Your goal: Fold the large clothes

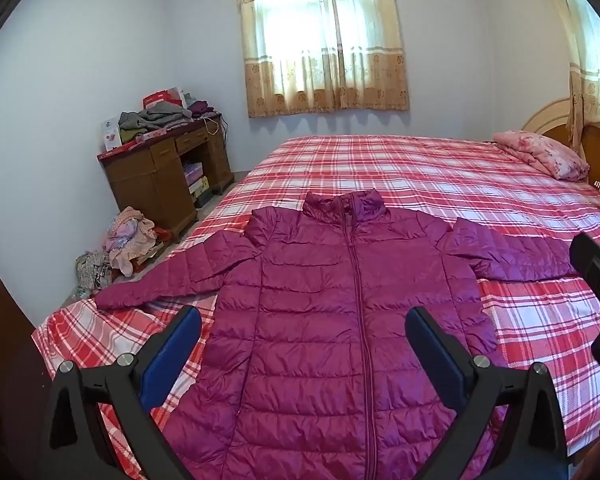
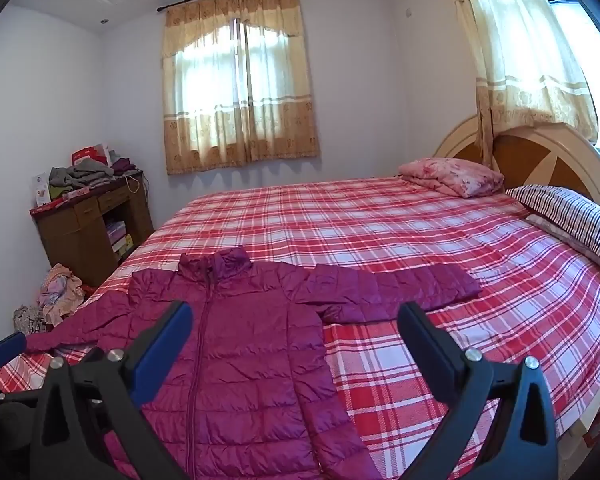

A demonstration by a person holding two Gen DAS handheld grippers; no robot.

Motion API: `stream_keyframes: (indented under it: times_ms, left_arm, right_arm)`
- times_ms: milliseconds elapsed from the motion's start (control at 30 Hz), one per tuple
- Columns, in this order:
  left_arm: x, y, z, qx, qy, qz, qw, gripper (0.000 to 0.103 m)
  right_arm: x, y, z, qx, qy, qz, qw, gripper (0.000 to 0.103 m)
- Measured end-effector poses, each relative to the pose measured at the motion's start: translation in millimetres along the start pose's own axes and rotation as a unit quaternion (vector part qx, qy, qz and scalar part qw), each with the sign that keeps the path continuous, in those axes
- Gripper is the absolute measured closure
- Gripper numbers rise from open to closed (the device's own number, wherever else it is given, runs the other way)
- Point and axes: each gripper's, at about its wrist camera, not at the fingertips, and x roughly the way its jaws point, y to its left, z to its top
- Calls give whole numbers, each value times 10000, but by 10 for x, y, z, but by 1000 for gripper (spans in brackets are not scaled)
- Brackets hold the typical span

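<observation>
Jacket [image 1: 340, 320] is seen in magenta-purple w/ quilted horizontal stitch rows, zip in matching magenta; bed sheet [image 1: 420, 176] is checked in red, pink & white plaid; at 2 o'clock a pillow [image 2: 452, 178] is printed pink w/ a floral pattern; beside it a 2nd pillow [image 2: 572, 216] is striped white & dark navy; curtains [image 1: 324, 40] at 12 o'clock are shown cream up top, tan-gold patterned band below; desk [image 1: 160, 176] at 9 o'clock is brown wood; walls are pale lilac-white; left gripper [image 1: 303, 332] and right gripper [image 2: 296, 328] are black w/ blue pads [image 1: 168, 356].
</observation>
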Motion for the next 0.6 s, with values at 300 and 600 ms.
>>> stream_keyframes:
  times_ms: [300,600]
  left_arm:
    - [180,-23,66,-31,152,-24,9999,1]
    - [201,23,93,-67,118,58,9999,1]
  right_arm:
    - [114,74,99,-7,36,56,10000,0]
    - [189,130,75,-54,-94,136,9998,0]
